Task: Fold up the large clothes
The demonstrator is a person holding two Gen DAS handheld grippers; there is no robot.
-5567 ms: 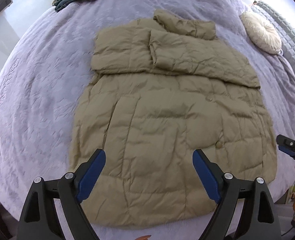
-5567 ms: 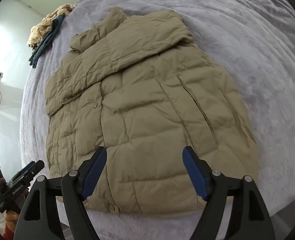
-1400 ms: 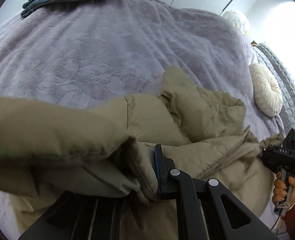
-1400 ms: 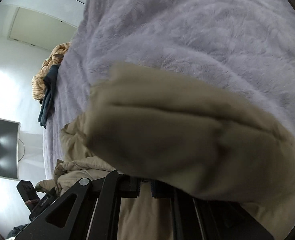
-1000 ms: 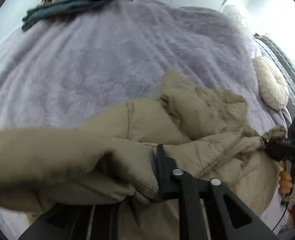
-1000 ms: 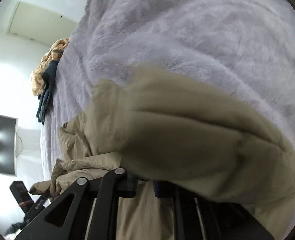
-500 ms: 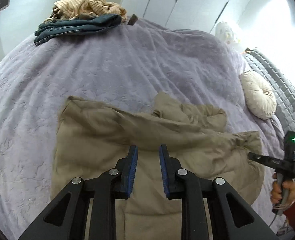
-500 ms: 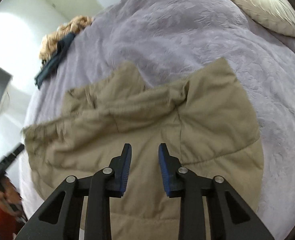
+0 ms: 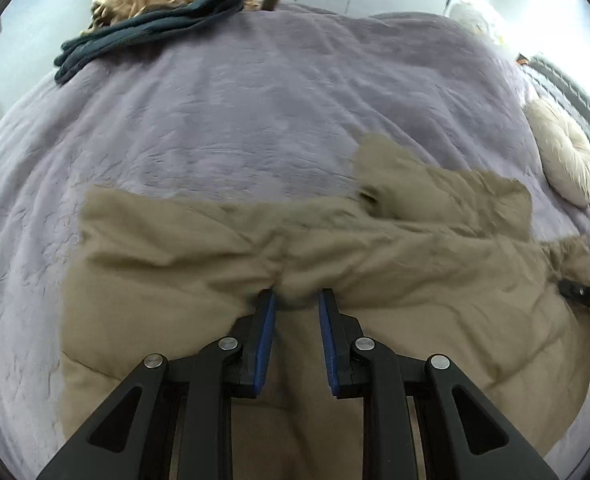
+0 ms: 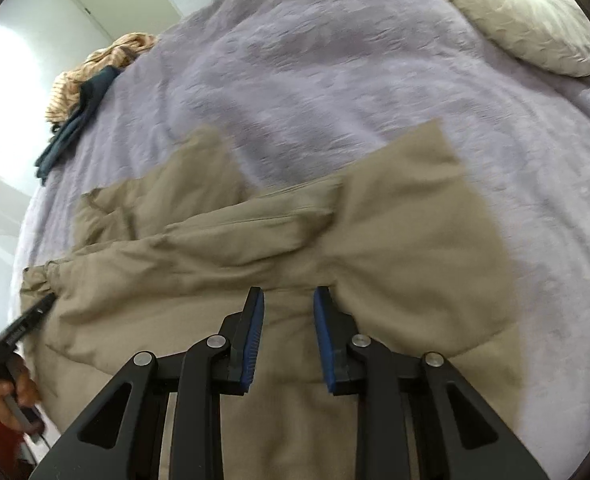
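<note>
A large khaki puffer jacket (image 9: 335, 264) lies on the lilac bed, folded over on itself so its hem edge runs across near the collar (image 9: 435, 192). It also fills the lower part of the right wrist view (image 10: 335, 248). My left gripper (image 9: 295, 300) is slightly open and empty, its tips just above the folded edge. My right gripper (image 10: 287, 296) is slightly open and empty, right over the same folded edge. Each gripper shows at the side of the other's view.
The lilac bedspread (image 9: 255, 100) stretches beyond the jacket. A pile of dark teal and tan striped clothes (image 9: 155, 12) sits at the far edge. A round cream cushion (image 9: 563, 160) lies at the right, seen also in the right wrist view (image 10: 519, 12).
Both grippers carried the jacket's lower half up and over toward the collar, let it go and opened a little. In the last half second the jaws widened slightly.
</note>
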